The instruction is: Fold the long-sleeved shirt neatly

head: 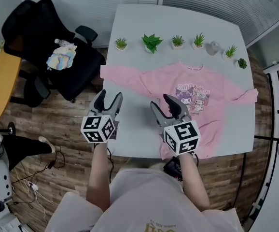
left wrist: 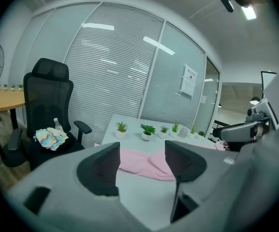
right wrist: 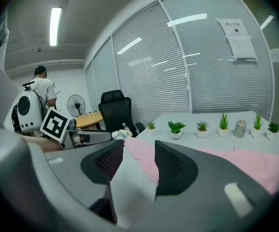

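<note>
No readable text; lettering on pink shirt (head: 164, 83) print blurred, notices (right wrist: 237, 36) on glass wall (right wrist: 202, 86) too small

The person wears a pale beige short-sleeved tee (head: 149, 197) with a yellow print. The left gripper (head: 109, 97) and right gripper (head: 162, 102) are grey, each with black ribbed pads (left wrist: 105, 167) and a white cube (head: 99, 128) bearing black square markers.

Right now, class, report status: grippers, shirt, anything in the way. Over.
Left gripper, right gripper: jaws open, empty. Pink shirt spread print-up on table, unfolded. Potted plants along far edge, off the shirt.
</note>
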Demonstrator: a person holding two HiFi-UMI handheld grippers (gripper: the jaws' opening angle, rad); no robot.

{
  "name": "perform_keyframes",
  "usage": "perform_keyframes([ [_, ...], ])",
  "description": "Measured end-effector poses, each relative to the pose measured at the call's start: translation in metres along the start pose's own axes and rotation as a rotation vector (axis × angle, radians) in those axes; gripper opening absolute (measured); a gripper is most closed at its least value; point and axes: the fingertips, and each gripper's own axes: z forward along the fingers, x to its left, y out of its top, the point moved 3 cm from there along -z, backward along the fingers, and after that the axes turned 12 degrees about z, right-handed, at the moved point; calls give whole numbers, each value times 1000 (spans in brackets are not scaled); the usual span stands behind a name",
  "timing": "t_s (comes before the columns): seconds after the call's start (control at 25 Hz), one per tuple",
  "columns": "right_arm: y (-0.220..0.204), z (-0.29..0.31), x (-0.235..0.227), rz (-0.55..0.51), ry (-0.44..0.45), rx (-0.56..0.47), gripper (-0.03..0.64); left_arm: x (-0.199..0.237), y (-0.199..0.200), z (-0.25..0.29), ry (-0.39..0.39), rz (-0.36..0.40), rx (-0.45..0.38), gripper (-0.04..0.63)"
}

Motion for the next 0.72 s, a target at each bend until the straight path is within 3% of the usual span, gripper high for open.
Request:
perform_keyframes([
  [0.28, -2, 46, -3, 66, 84, 48, 213, 21, -10, 21, 38, -59, 65, 275],
  [0.72, -36, 118, -12, -117, 108, 201, 206, 73, -42, 65, 160, -97, 151, 262],
])
